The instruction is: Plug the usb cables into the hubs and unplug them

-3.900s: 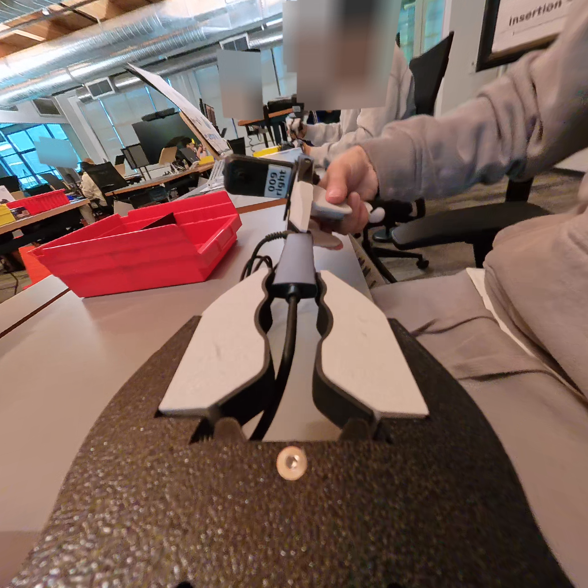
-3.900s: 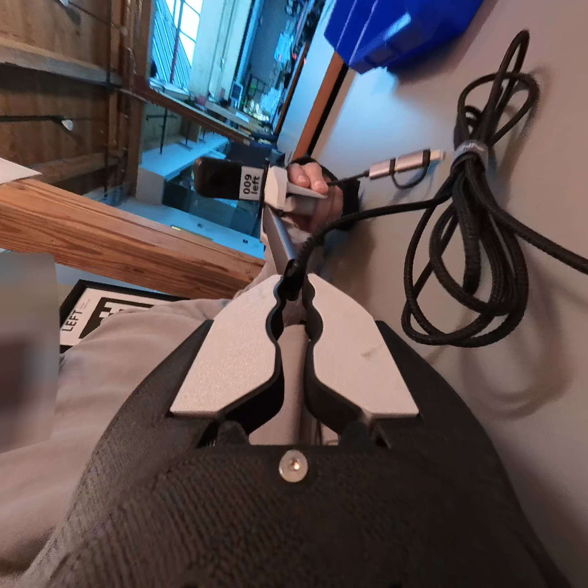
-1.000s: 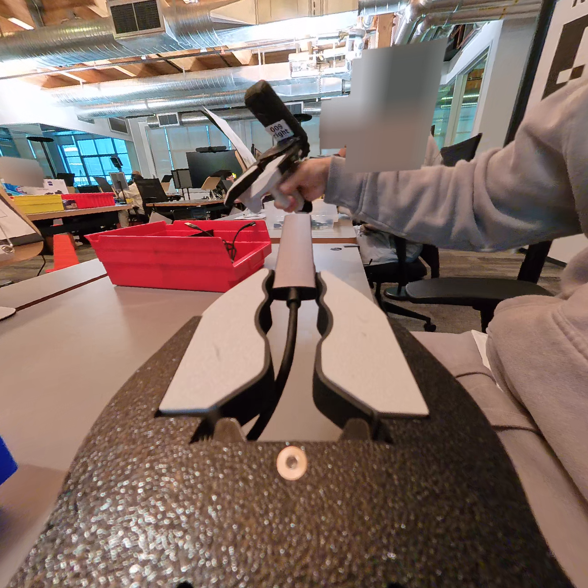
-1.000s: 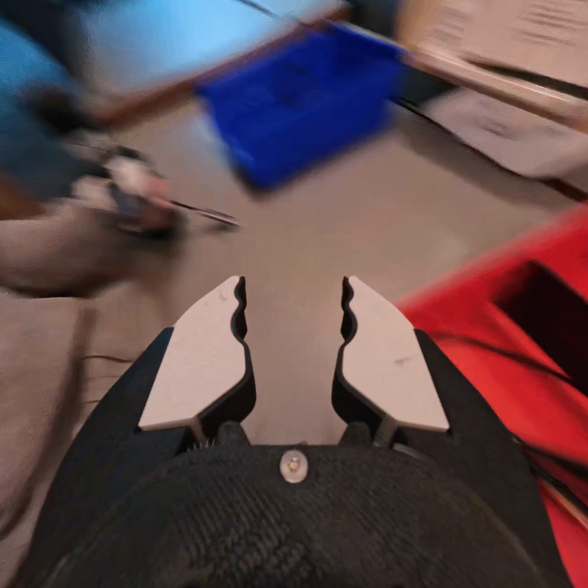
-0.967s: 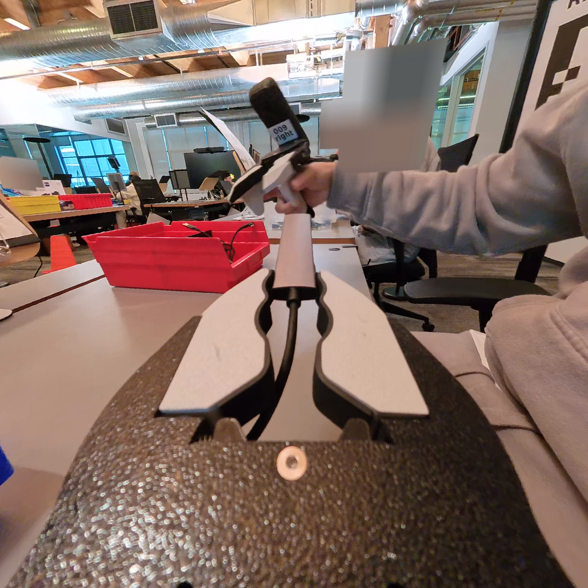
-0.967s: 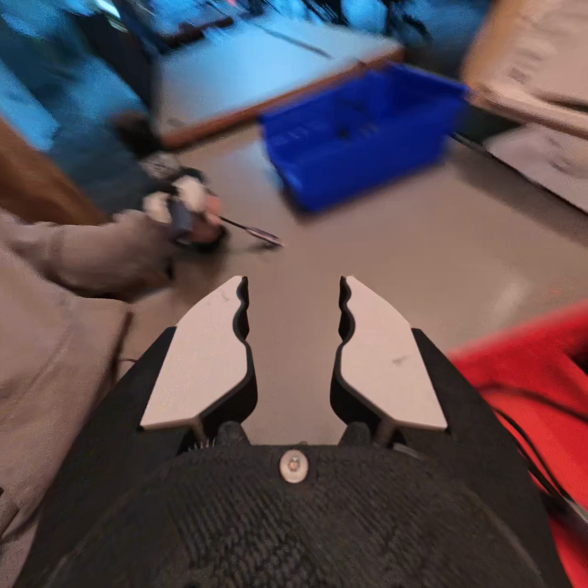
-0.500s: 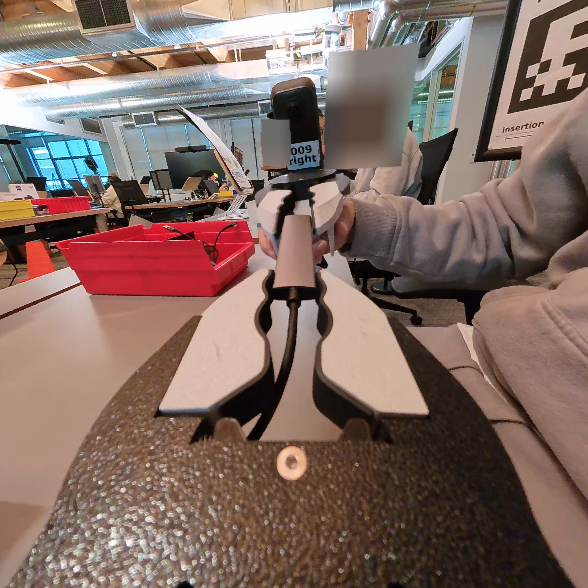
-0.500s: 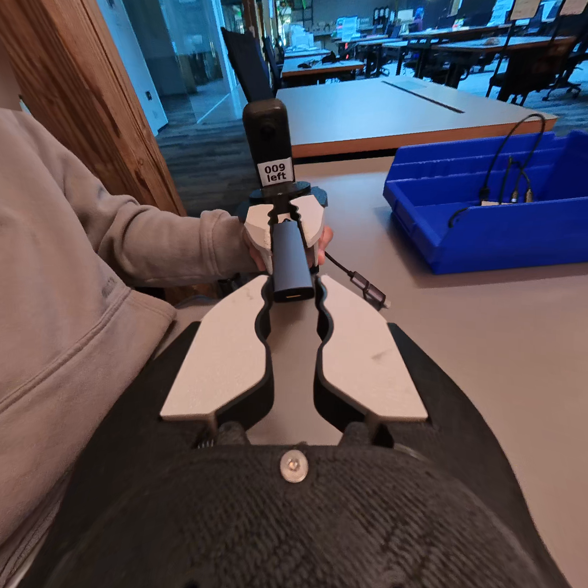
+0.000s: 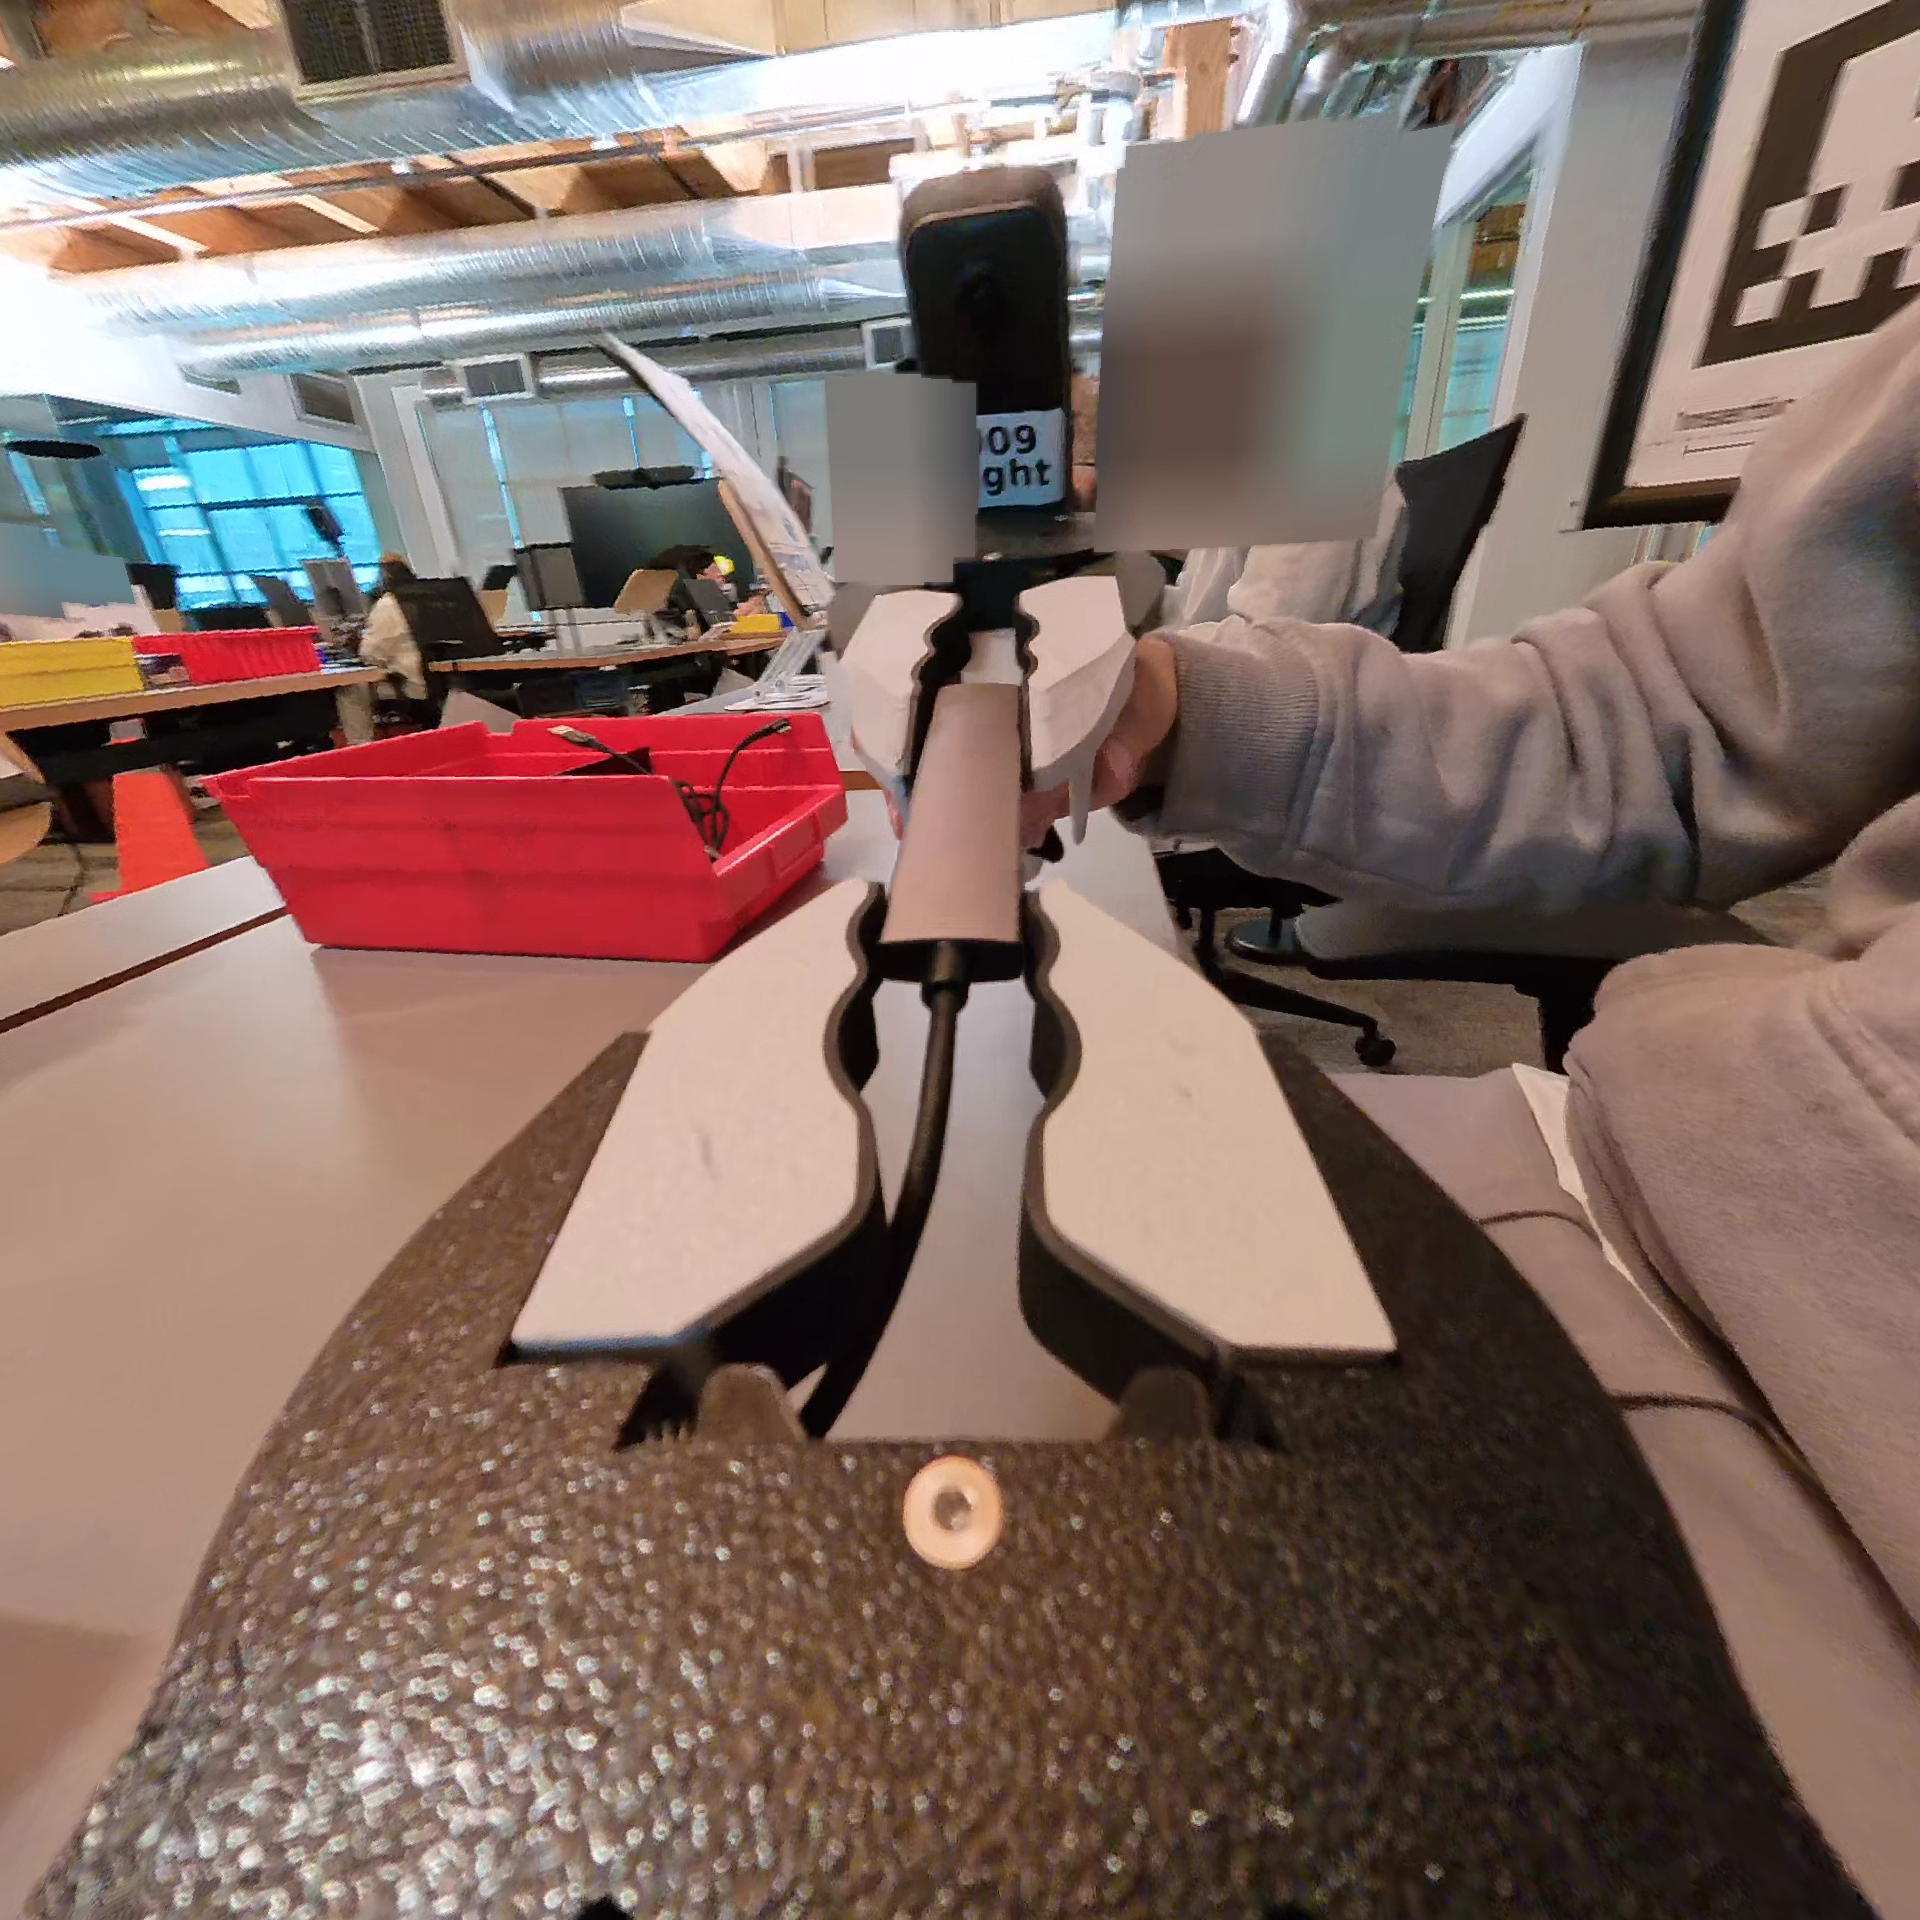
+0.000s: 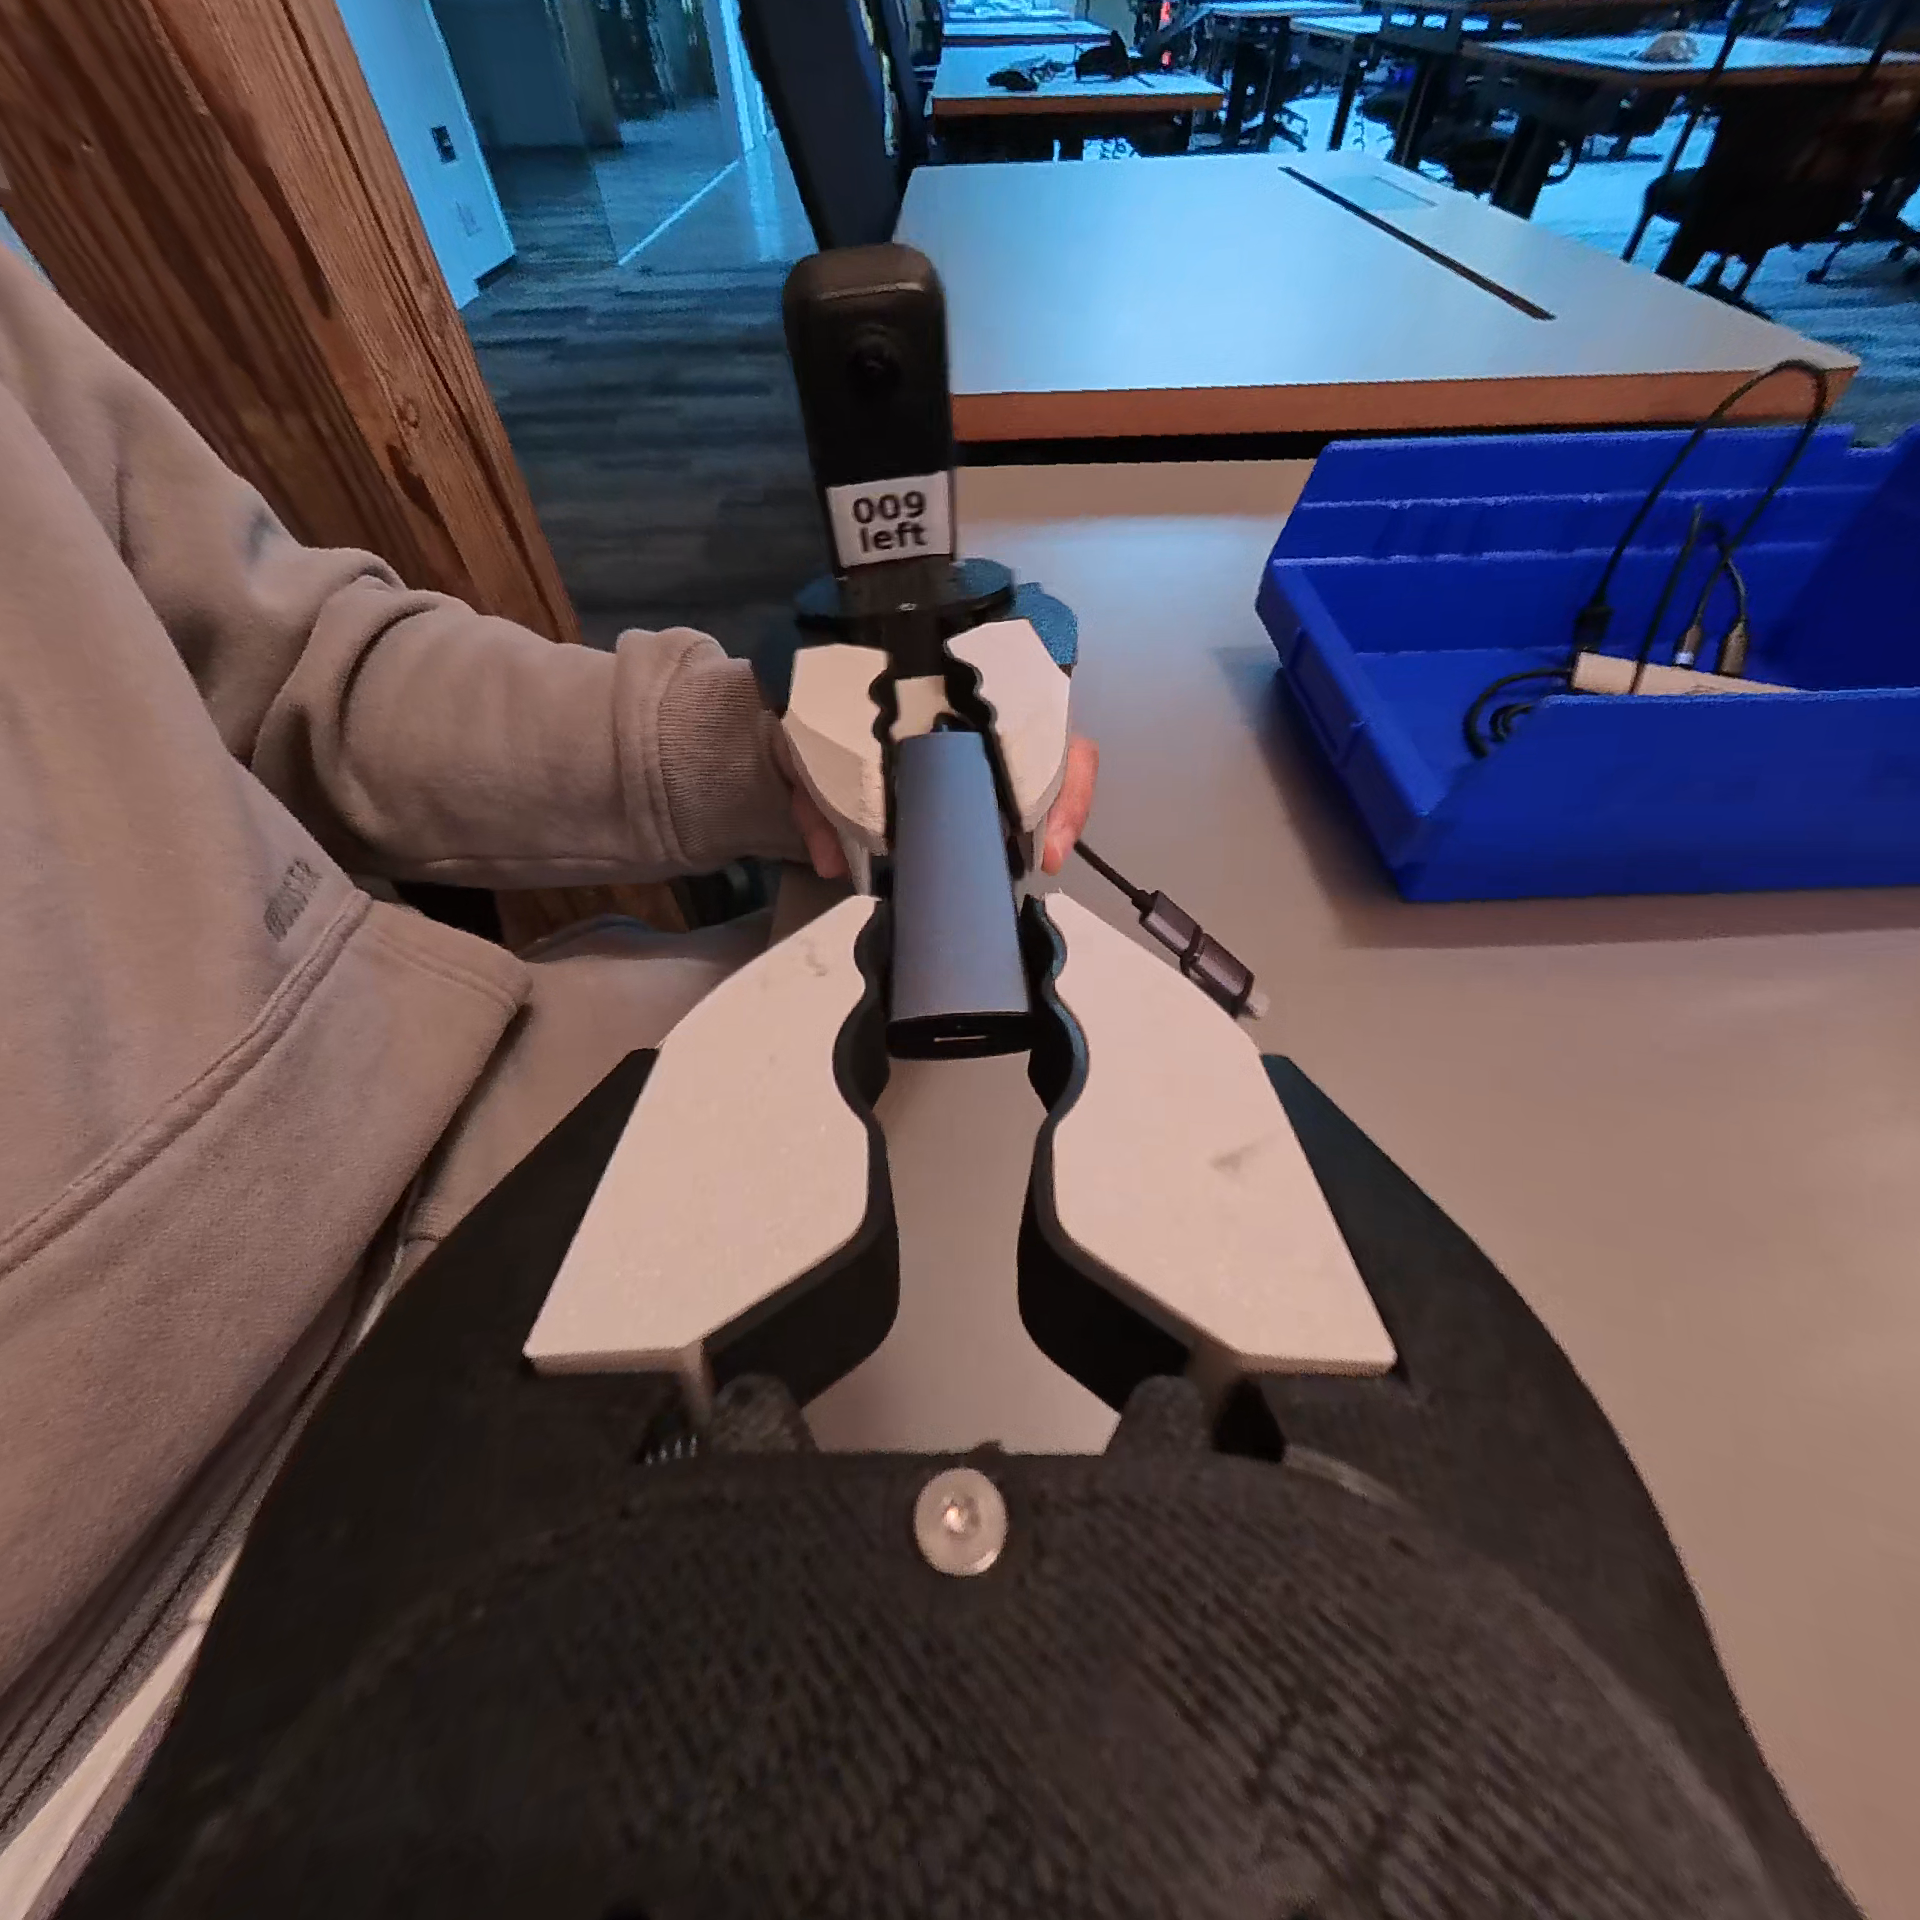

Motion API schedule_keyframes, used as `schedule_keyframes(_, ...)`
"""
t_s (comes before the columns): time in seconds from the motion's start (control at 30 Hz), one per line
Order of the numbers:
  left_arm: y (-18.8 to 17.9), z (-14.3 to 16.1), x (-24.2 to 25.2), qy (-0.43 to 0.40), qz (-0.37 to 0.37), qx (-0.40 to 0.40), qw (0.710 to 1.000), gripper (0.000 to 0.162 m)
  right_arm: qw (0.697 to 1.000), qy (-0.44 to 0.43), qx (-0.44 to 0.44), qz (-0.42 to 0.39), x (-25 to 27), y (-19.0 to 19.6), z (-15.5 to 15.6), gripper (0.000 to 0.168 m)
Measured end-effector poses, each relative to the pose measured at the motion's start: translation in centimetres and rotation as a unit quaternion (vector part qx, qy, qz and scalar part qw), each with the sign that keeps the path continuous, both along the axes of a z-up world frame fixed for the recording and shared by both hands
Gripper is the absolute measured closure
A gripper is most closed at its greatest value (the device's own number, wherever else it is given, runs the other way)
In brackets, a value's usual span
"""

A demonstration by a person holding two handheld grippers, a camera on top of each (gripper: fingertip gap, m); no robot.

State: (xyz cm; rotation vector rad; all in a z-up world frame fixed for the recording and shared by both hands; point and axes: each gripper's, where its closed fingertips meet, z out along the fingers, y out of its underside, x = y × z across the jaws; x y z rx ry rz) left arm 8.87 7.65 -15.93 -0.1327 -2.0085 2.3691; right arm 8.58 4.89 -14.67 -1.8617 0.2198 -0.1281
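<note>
A grey USB hub is held level above the table between my two grippers, which face each other. My left gripper is shut on its cable end, and the hub's black cable runs back between the fingers. My right gripper is shut on the hub's free end, whose end port faces the camera. The hub's cable plug hangs down to the right of the left gripper. The right gripper also shows in the left wrist view, at the hub's far end.
A red bin with black cables stands on the grey table to the left. A blue bin with cables and a white hub stands to the right. A person's grey sleeves and lap lie along the table's edge. My right fingertips sit around 4 cm from my left ones.
My right gripper swung round from the table to face the left gripper, moved in and narrowed its jaws onto the hub's free end. The left gripper kept its hold.
</note>
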Motion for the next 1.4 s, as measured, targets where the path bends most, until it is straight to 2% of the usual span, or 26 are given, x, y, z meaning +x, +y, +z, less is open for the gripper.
schedule_keyframes(0.03, 0.0, 0.2, 0.4, -0.001, 0.019, -0.009, 1.0, 0.126, 1.0, -0.008, -0.002, -0.007, 0.3, -0.4, 0.4, 0.144)
schedule_keyframes(0.1, 0.5, 1.3, 1.3, -0.002, 0.068, -0.044, 0.997, 0.087, 1.0, -0.023, 0.005, -0.021, 0.9, -1.8, 2.0, 0.144)
schedule_keyframes(0.17, 1.4, 2.4, 2.3, 0.005, 0.103, -0.075, 0.992, 0.073, 0.997, -0.05, 0.012, -0.051, 1.9, -4.2, 4.4, 0.144)
schedule_keyframes(0.27, 3.2, 3.6, 4.2, 0.05, 0.14, -0.135, 0.98, 0.068, 0.99, -0.092, 0.038, -0.103, 3.6, -8.8, 9.5, 0.144)
schedule_keyframes(0.37, 3.5, 2.7, 5.1, 0.056, 0.162, -0.122, 0.978, 0.072, 0.962, -0.148, 0.056, -0.222, 6.9, -14.9, 15.1, 0.144)
schedule_keyframes(0.43, 3.0, 1.9, 5.3, 0.052, 0.168, -0.098, 0.98, 0.072, 0.944, -0.163, 0.05, -0.284, 9.0, -19.1, 17.5, 0.144)
schedule_keyframes(0.5, 2.4, 1.6, 5.0, 0.053, 0.158, -0.093, 0.982, 0.075, 0.926, -0.153, 0.032, -0.344, 11.5, -23.2, 18.3, 0.144)
schedule_keyframes(0.57, 2.1, 1.6, 4.9, 0.052, 0.157, -0.089, 0.982, 0.077, 0.93, -0.108, -0.018, -0.351, 13.6, -26.0, 16.8, 0.144)
schedule_keyframes(0.7, 1.8, 1.4, 4.6, 0.042, 0.154, -0.08, 0.984, 0.08, 0.937, -0.014, -0.041, -0.347, 17.4, -28.9, 13.5, 0.144)
schedule_keyframes(0.83, 1.9, 1.5, 4.4, 0.037, 0.149, -0.084, 0.985, 0.088, 0.918, 0.041, -0.092, -0.384, 21.1, -30.9, 9.7, 0.144)
schedule_keyframes(0.97, 1.9, 1.5, 4.4, 0.039, 0.146, -0.085, 0.985, 0.089, 0.916, 0.112, -0.079, -0.377, 23.5, -30.5, 6.4, 0.145)
schedule_keyframes(1.0, 1.9, 1.6, 4.2, 0.037, 0.143, -0.085, 0.985, 0.092, 0.908, 0.14, -0.089, -0.385, 24.1, -30.8, 5.2, 0.145)
schedule_keyframes(1.03, 1.9, 1.6, 4.1, 0.034, 0.139, -0.086, 0.986, 0.095, 0.886, 0.154, -0.116, -0.422, 25.0, -32.2, 3.8, 0.14)
schedule_keyframes(1.1, 1.9, 1.6, 4.2, 0.036, 0.139, -0.089, 0.986, 0.097, 0.809, 0.133, -0.216, -0.531, 26.5, -37.1, 1.3, 0.106)
schedule_keyframes(1.13, 2.0, 1.6, 4.3, 0.04, 0.14, -0.091, 0.985, 0.096, 0.777, 0.121, -0.26, -0.56, 26.6, -39.0, 0.6, 0.099)
schedule_keyframes(1.17, 2.0, 1.7, 4.3, 0.041, 0.14, -0.093, 0.985, 0.096, 0.759, 0.106, -0.289, -0.573, 26.6, -40.1, 0.4, 0.099)
schedule_keyframes(1.3, 2.0, 1.6, 4.3, 0.041, 0.14, -0.092, 0.985, 0.097, 0.735, -0.004, -0.285, -0.615, 26.8, -41.3, 2.9, 0.105)
schedule_keyframes(1.4, 1.8, 1.6, 4.3, 0.039, 0.139, -0.087, 0.986, 0.097, 0.774, -0.019, -0.23, -0.59, 24.9, -38.1, 4.0, 0.109)
